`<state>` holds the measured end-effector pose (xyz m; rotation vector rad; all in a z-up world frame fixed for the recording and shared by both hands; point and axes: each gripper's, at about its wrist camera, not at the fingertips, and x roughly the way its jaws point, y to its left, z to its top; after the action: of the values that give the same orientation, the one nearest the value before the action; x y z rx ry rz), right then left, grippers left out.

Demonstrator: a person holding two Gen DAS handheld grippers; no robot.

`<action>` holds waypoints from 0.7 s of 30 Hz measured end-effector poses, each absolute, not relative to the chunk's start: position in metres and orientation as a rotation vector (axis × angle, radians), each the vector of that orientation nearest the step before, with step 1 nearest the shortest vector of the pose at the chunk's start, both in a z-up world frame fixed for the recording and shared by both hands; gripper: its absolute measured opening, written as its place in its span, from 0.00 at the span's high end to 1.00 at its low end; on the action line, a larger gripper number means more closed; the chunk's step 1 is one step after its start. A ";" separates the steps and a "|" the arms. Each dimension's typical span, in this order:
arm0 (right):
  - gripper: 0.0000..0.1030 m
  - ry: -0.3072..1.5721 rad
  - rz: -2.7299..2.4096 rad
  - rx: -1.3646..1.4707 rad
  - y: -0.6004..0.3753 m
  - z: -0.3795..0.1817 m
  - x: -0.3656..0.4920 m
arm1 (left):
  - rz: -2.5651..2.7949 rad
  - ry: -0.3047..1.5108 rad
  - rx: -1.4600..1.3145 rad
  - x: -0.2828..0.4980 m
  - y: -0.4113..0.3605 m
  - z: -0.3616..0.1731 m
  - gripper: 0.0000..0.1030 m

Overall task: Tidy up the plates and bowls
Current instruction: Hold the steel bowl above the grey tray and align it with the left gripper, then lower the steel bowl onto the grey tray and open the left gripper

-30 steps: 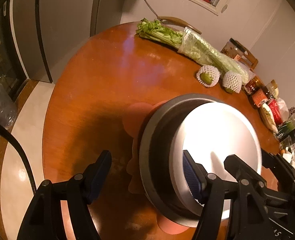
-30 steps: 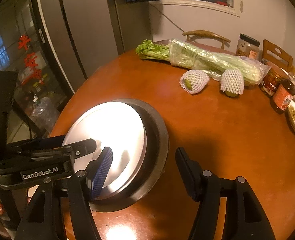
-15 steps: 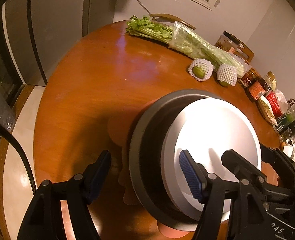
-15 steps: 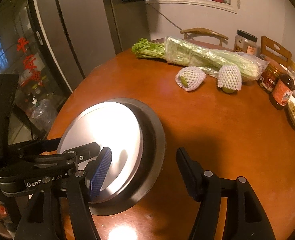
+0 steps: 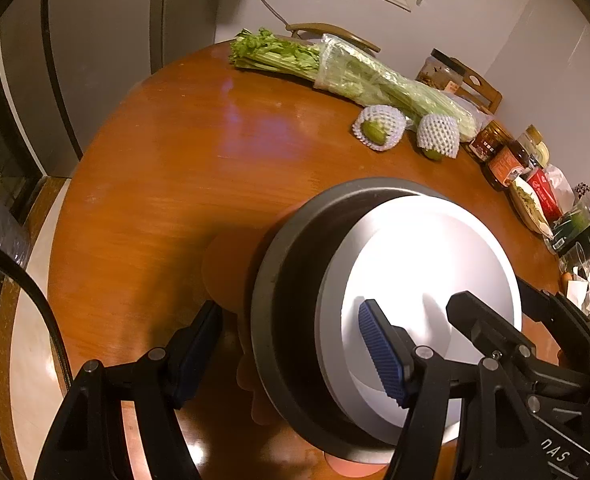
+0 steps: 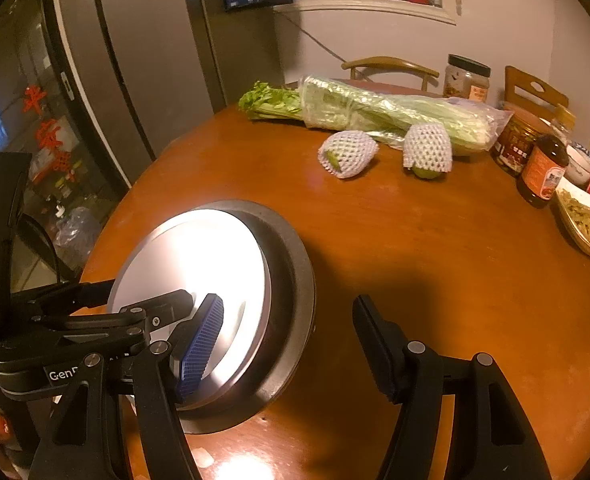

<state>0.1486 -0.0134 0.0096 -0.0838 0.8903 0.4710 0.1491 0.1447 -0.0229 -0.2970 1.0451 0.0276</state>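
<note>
Home dining room: food-laden table (image 6: 415, 248)

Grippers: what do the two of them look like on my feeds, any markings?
Both the left gripper and right gripper are black, angular linkages with round silver pivot pins. Their jaws carry ribbed blue pads. The left one's body bears white "GenRobot" lettering, partly hidden. No sleeves or hands are visible.

The round table (image 6: 435, 248) was shiny brown wood. The plate (image 5: 423, 272) looked smooth, bright and shiny, inside a dull dark grey bowl (image 5: 291, 280). Two fruits (image 6: 347, 152) wore white foam nets. Clear plastic wrapped the celery (image 6: 375, 108).
</note>
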 end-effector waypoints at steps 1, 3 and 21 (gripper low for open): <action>0.34 0.889 0.467 -0.080 -0.016 0.010 0.149 | 0.028 1.047 -0.292 0.150 0.142 -0.023 0.32; 0.34 0.889 0.460 -0.074 -0.020 0.010 0.150 | 0.029 1.049 -0.287 0.151 0.138 -0.022 0.32; 0.34 0.878 0.400 -0.036 -0.059 0.010 0.151 | 0.007 1.059 -0.231 0.162 0.096 -0.020 0.32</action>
<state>0.1513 -0.0595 0.0104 -0.0364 0.8776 0.3999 0.1622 0.0957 -0.0201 -0.2314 1.0594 0.0066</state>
